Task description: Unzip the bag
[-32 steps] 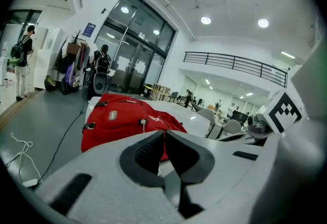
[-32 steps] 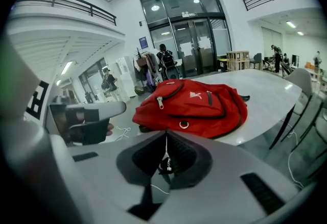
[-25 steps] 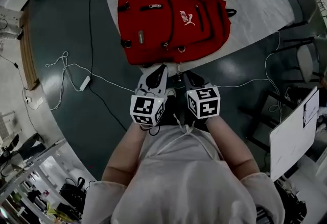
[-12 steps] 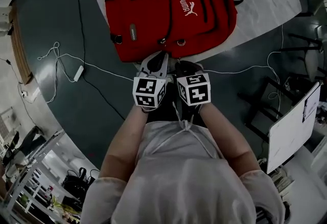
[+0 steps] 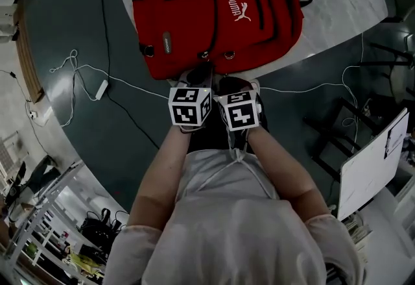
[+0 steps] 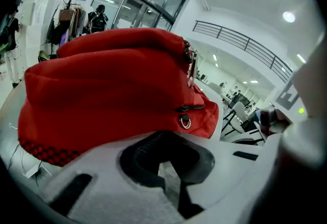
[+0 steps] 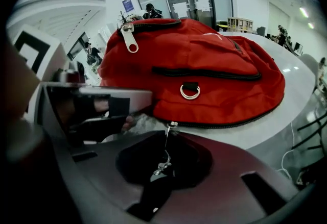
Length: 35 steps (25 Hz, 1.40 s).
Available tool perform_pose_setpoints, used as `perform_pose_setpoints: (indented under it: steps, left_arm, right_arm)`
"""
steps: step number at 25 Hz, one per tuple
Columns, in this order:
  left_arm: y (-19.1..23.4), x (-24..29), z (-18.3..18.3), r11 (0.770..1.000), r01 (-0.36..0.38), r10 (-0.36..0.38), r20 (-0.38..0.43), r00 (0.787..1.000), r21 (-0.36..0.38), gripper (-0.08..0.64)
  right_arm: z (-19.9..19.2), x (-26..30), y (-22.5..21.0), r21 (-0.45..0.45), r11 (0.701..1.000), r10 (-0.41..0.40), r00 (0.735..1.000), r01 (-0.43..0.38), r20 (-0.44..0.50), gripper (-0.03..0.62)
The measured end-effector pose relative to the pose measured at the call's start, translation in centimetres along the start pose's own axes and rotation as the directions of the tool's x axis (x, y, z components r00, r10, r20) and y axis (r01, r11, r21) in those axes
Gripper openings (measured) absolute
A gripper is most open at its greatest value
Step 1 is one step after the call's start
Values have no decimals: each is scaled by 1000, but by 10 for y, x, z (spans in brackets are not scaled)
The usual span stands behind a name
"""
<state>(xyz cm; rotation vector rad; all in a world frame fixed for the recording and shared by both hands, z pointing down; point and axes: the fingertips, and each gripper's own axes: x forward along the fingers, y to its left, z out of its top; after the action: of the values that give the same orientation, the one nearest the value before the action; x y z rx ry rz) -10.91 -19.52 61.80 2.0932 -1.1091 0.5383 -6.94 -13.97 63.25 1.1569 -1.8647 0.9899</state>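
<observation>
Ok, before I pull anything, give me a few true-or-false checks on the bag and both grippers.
1. The red backpack lies on the table. True.
2. The right gripper is shut on a zipper pull. True.
3. The left gripper holds that pull too. False: its jaws are together with nothing between them.
4. The zipper along the bag's near edge gapes open. False: it looks closed.
</observation>
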Motion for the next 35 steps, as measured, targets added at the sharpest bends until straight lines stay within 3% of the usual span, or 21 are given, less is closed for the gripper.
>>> perform_pose_setpoints:
  steps: [7, 15, 19, 35]
  left_arm:
    - [1, 2, -2, 994, -57, 57, -3, 998, 91, 23]
    - [2, 3, -2, 993, -43, 45, -15, 999, 111, 21]
    - [2, 3, -2, 987, -77, 79, -10, 997, 139, 21]
    - [4, 4, -3, 961, -198, 202, -3, 979, 195, 21]
  right_arm:
    - [2, -1, 4, -109, 992, 59, 998, -62, -29, 30]
    - [2, -5, -10, -204, 974, 85, 993, -99, -79, 28]
    - [0, -9, -18, -263, 958, 90, 991, -114, -100, 28]
    - [-8, -25, -72, -334, 926, 128, 980, -173, -154, 28]
